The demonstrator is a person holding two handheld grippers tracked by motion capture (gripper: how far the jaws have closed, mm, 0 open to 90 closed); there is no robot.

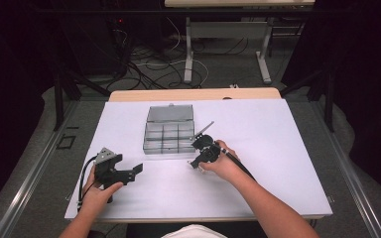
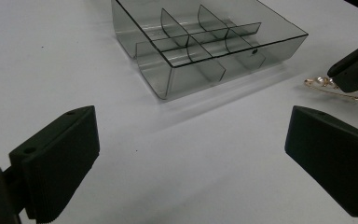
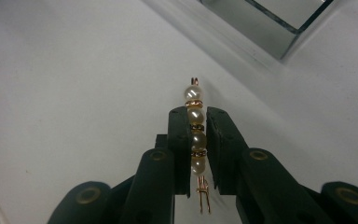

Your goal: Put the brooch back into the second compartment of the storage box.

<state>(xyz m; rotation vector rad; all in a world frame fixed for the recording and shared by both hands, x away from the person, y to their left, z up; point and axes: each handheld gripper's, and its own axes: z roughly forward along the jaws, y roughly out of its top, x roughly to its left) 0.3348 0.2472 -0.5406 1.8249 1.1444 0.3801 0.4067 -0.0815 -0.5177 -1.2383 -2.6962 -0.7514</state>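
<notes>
Clamping a pearl pin [image 3: 196,135], the right gripper [image 3: 198,126] jaws; left gripper [image 2: 191,158] jaws spread wide.

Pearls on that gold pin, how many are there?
4, in a row on the gold pearl pin: one above the right gripper, three between its black jaws. More may be hidden lower down.

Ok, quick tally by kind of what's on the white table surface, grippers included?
Clear compartment box: 1
Pearl hair pin: 1
Grippers: 2, the left gripper open, the right gripper shut on the pin
Total: 4
</notes>
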